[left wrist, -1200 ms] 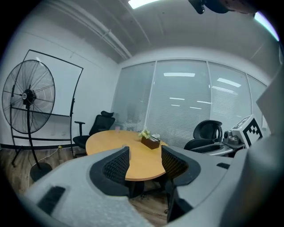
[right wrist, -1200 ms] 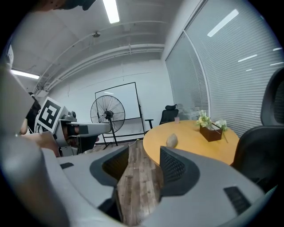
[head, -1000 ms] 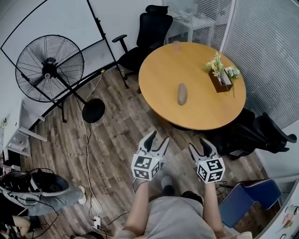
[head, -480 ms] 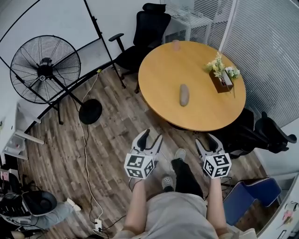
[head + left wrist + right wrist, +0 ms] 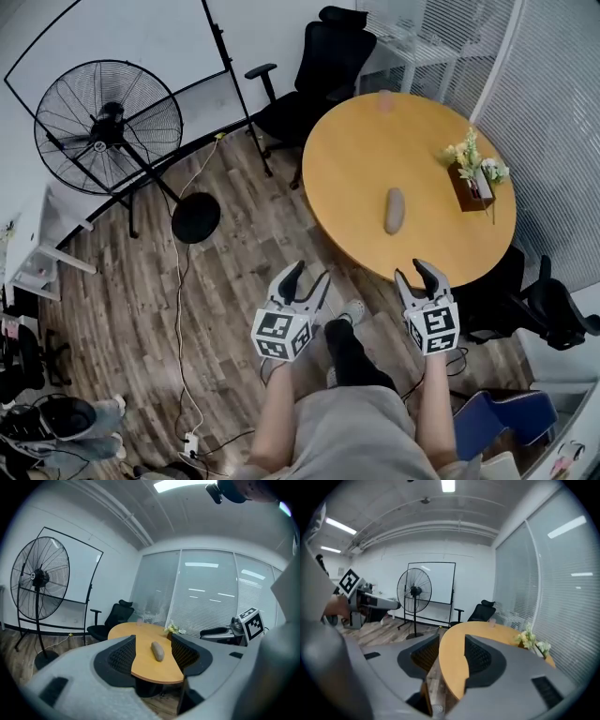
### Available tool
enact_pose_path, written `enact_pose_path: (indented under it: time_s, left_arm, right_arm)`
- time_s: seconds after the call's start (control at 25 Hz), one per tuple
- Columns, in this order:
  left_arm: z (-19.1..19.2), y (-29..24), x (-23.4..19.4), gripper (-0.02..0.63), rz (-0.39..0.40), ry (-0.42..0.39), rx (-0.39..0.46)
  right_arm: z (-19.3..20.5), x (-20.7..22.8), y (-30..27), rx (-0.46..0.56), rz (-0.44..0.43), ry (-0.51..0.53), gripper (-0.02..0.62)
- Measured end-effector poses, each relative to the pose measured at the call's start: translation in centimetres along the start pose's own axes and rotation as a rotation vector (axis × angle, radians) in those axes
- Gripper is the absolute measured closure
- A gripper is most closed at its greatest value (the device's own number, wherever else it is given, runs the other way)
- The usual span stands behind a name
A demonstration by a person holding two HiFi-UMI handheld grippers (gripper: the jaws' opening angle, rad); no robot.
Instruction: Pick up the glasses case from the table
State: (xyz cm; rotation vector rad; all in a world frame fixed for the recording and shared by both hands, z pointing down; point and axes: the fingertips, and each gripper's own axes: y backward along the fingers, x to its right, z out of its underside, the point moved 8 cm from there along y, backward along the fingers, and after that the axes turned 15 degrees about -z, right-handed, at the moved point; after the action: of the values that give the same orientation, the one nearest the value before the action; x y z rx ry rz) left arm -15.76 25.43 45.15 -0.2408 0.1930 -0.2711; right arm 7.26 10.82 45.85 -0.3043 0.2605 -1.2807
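Standing short of the round worktop (image 5: 352, 169), the person is holding both tools out over the wooden floor. The left hand-held gripper (image 5: 310, 279) is gaping, with nothing between its jaws. The right hand-held gripper (image 5: 416, 277) is likewise apart and empty, though its jaws have just been closing somewhat. Beyond the near edge, the glasses case (image 5: 395, 210) is lying about mid-worktop, its length running from near edge to far. To my eye the approach is what counts: stepping in, bringing wide jaws across the case's narrow width, and keeping clear of the flower box (image 5: 473, 180) by the right edge.
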Motion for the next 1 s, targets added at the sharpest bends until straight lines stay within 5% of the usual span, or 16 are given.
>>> enact_pose_path:
  time_s: [0.16,0.28,0.44,0.6,1.0]
  left_arm:
    - [-0.3,-3.1,-1.2,0.390,-0.007,-0.018,-0.025]
    - [-0.8,-6.1,-1.8,0.390,0.004,-0.030,-0.057]
    - [-1.4,-10.6,-1.6,0.390,0.044,-0.045,-0.100]
    - [-1.8,-15.7,-0.5,0.390,0.089,-0.071,-0.136]
    - [-3.7,-25.8,2.4,0.390,0.181,-0.139,-0.171]
  right_arm:
    - [-0.7,1.6,-3.5,-0.054,-0.031,0.091,0.439]
    - [-1.2,3.6,-5.4,0.007,-0.033,0.037,0.437]
    - [-2.1,6.1,-6.5,0.147,-0.059,-0.030,0.268]
    - [-2.5,9.5,-8.1,0.187,-0.067,-0.054,0.252]
    - [-1.2,16.8,-12.0,0.137,-0.041,-0.153,0.347]
